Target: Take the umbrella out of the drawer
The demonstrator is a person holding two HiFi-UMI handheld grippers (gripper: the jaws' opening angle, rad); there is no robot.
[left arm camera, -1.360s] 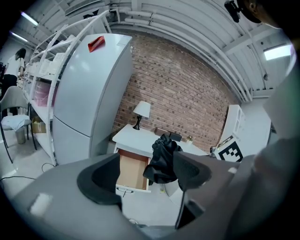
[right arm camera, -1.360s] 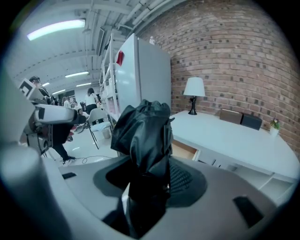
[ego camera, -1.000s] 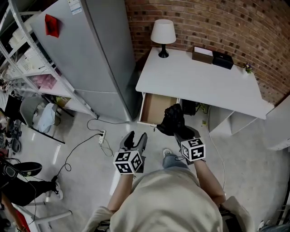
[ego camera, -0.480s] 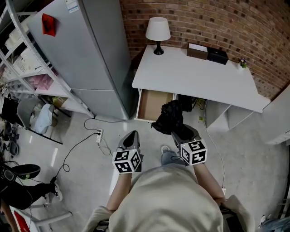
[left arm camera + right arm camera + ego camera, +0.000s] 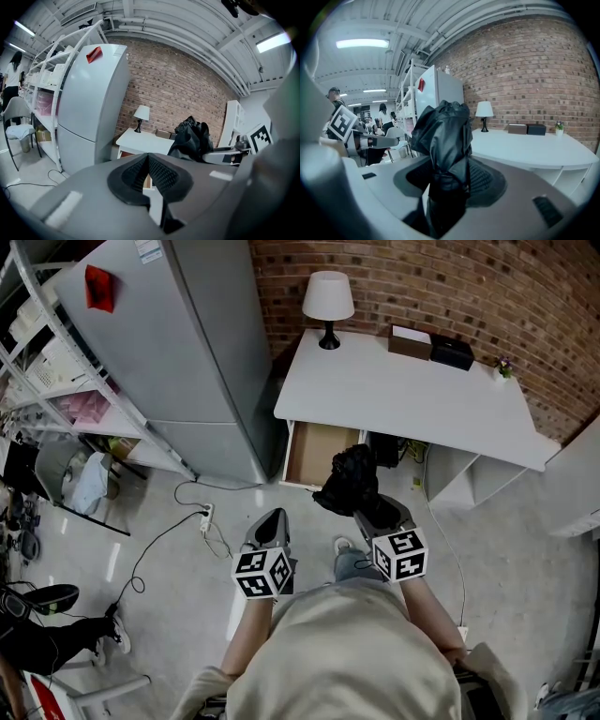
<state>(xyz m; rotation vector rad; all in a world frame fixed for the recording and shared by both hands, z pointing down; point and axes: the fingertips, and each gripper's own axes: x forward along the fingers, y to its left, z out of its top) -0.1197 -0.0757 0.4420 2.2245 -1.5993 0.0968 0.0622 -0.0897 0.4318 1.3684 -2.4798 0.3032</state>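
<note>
A folded black umbrella (image 5: 351, 480) is clamped between the jaws of my right gripper (image 5: 367, 506), held in the air in front of the white desk (image 5: 412, 399). In the right gripper view the umbrella (image 5: 444, 140) stands upright between the ribbed pads. The desk's wooden drawer (image 5: 317, 454) is pulled out at the left end and looks empty. My left gripper (image 5: 272, 531) hangs over the floor to the left of the drawer, jaws shut with nothing between them; its own view shows the pads (image 5: 149, 172) pressed together and the umbrella (image 5: 193, 137) off to the right.
A grey fridge (image 5: 178, 343) stands left of the desk, with white shelving (image 5: 56, 381) beyond it. On the desk are a white lamp (image 5: 328, 301) and two boxes (image 5: 433, 345) against the brick wall. A power strip and cable (image 5: 208, 521) lie on the floor.
My left gripper's jaws have gone from open to shut. The right gripper has lifted the umbrella slightly higher in front of the drawer.
</note>
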